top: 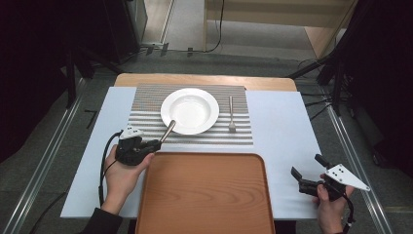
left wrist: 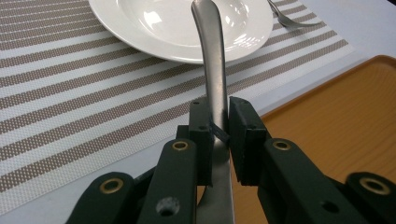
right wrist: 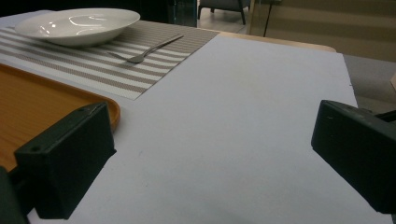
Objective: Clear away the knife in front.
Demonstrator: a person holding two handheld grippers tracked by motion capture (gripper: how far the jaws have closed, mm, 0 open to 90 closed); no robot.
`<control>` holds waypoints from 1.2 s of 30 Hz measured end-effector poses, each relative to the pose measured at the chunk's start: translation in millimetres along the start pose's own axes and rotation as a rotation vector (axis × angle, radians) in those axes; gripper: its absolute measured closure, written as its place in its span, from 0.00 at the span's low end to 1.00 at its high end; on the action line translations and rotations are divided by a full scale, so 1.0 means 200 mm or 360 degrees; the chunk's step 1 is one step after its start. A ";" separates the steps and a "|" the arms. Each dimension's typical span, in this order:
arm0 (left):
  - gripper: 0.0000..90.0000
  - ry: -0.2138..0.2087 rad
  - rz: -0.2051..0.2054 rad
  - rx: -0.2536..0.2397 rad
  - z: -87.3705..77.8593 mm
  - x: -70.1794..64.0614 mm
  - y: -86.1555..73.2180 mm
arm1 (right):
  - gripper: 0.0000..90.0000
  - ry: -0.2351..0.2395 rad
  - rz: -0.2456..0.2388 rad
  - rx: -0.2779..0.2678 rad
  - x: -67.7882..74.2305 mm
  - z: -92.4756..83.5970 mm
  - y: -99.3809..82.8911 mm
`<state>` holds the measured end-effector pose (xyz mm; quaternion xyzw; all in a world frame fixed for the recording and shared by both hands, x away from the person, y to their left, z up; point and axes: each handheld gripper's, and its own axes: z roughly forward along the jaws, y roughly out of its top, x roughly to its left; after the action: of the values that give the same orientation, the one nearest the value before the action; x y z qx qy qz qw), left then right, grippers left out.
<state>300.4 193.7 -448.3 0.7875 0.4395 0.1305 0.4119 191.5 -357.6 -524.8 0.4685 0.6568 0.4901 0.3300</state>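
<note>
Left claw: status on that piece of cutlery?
Left claw shut on the cutlery handle, far end over the plate rim. Right claw open, empty, over bare table. Nothing in the way.

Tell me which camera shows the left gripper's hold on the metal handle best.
The left gripper view: the left gripper has both jaws clamped on the metal handle, close up. In the high view the handle is a small sliver reaching the plate. The right gripper view looks elsewhere.

- The left gripper (left wrist: pixel 218 133) clamped a metal utensil handle (left wrist: pixel 212 70), which pointed toward 12 o'clock.
- Its far end overlapped the white plate (left wrist: pixel 154 28).
- A fork (left wrist: pixel 292 18) lay at 1 o'clock.
- A wooden tray (left wrist: pixel 336 112) sat at 3 o'clock.
</note>
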 end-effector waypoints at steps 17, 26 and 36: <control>0.88 -0.0032 0.0021 -0.0013 0.00 -0.12 -0.12 | 0.00 0.0004 -0.0006 0.0001 0.00 0.00 0.00; 0.88 -0.0058 0.0024 0.0006 0.01 -0.17 -0.20 | 0.00 0.0011 -0.0013 0.0006 0.00 0.00 0.00; 0.88 -0.0073 0.0027 0.0047 0.02 -0.22 -0.28 | 0.00 0.0015 -0.0008 0.0003 0.00 0.00 0.00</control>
<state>243.8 171.1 -487.4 0.8000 0.4250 0.1094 0.4092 191.4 -357.2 -524.9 0.4649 0.6600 0.4908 0.3276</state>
